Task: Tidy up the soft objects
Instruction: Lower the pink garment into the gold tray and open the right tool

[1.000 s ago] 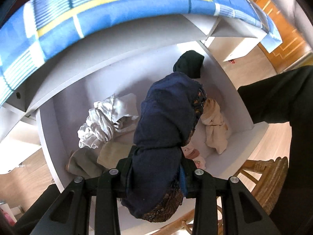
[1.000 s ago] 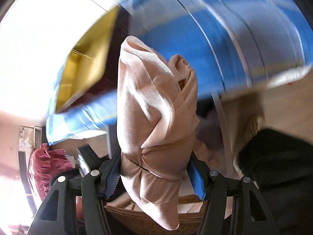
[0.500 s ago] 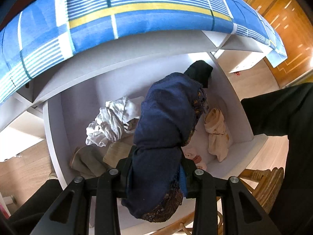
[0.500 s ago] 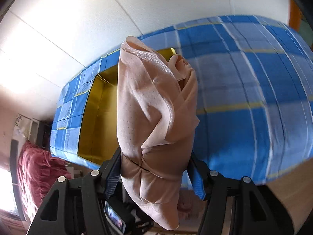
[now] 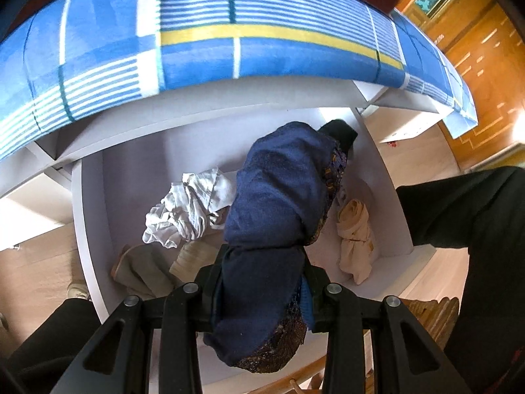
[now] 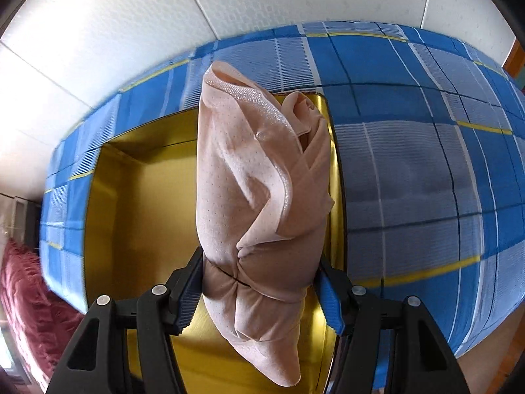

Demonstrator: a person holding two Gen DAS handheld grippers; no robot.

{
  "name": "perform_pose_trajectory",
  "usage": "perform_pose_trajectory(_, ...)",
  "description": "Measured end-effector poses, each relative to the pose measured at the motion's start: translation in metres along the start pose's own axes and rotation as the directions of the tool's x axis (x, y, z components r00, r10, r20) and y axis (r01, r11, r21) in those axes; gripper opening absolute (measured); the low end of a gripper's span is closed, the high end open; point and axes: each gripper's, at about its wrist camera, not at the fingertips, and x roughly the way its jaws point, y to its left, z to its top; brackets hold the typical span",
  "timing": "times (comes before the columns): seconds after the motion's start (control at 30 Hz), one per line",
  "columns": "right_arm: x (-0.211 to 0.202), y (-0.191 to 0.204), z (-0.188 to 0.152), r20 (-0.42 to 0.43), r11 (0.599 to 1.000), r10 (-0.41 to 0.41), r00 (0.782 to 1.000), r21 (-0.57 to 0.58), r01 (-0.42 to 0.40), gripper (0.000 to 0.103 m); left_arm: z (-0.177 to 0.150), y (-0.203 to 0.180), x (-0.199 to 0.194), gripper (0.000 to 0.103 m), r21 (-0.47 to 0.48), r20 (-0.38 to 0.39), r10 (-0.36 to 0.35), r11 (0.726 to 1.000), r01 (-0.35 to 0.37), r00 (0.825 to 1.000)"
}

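Note:
My left gripper (image 5: 262, 275) is shut on a rolled navy blue cloth (image 5: 279, 203) with a patterned trim, held above an open white drawer (image 5: 88, 216). Inside the drawer lie a crumpled white cloth (image 5: 187, 210), an olive-grey cloth (image 5: 141, 269), a cream bundle (image 5: 356, 236) and a black item (image 5: 339, 131) at the far end. My right gripper (image 6: 262, 279) is shut on a bunched pale pink cloth (image 6: 259, 180), hanging over a gold-lined box (image 6: 141, 203) that sits on the blue checked bedspread (image 6: 410, 164).
The blue checked bed (image 5: 197, 52) overhangs the drawer. A person's black sleeve or leg (image 5: 475, 216) is at the right, and a wicker chair (image 5: 430, 308) below it. A red cushion (image 6: 23, 295) lies left of the bed, with a white wall (image 6: 131, 16) behind.
My right gripper has swung with the pink cloth from beside the bed's edge to over the gold box. The left gripper has drifted slightly and rolled over the drawer, still gripping the navy cloth.

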Motion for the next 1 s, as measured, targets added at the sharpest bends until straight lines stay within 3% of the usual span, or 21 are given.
perform_pose_trajectory(0.2, 0.008, 0.015, 0.006, 0.015, 0.998, -0.059, 0.998, -0.033, 0.060, 0.067, 0.001, -0.002, 0.000, 0.037, 0.002, 0.006, -0.011, 1.000, 0.011, 1.000)
perform_pose_trajectory(0.4, -0.021, 0.018, 0.004, 0.170, 0.980, -0.158, 0.973, -0.094, 0.176, 0.069, 0.001, -0.004, 0.000, 0.037, 0.009, 0.011, -0.012, 1.000, 0.012, 1.000)
perform_pose_trajectory(0.57, -0.041, 0.027, 0.002, 0.263, 0.981, -0.071, 0.962, -0.159, 0.115, 0.066, 0.001, -0.003, -0.001, 0.037, 0.006, 0.019, -0.012, 1.000, 0.011, 1.000)
perform_pose_trajectory(0.7, -0.033, 0.038, -0.010, 0.211, 0.969, 0.015, 0.977, -0.243, 0.038, 0.051, 0.000, -0.004, -0.001, 0.037, 0.009, 0.022, -0.011, 1.000, 0.011, 1.000)
perform_pose_trajectory(0.8, -0.015, 0.047, -0.019, 0.147, 0.959, 0.038, 0.988, -0.284, 0.005, 0.049, 0.000, -0.004, -0.002, 0.037, 0.010, 0.026, -0.009, 1.000, 0.009, 1.000)
perform_pose_trajectory(1.0, -0.001, 0.056, -0.017, 0.204, 0.945, -0.077, 0.976, -0.296, 0.137, 0.047, 0.001, -0.003, -0.004, 0.037, 0.008, 0.033, -0.009, 1.000, 0.009, 0.999)
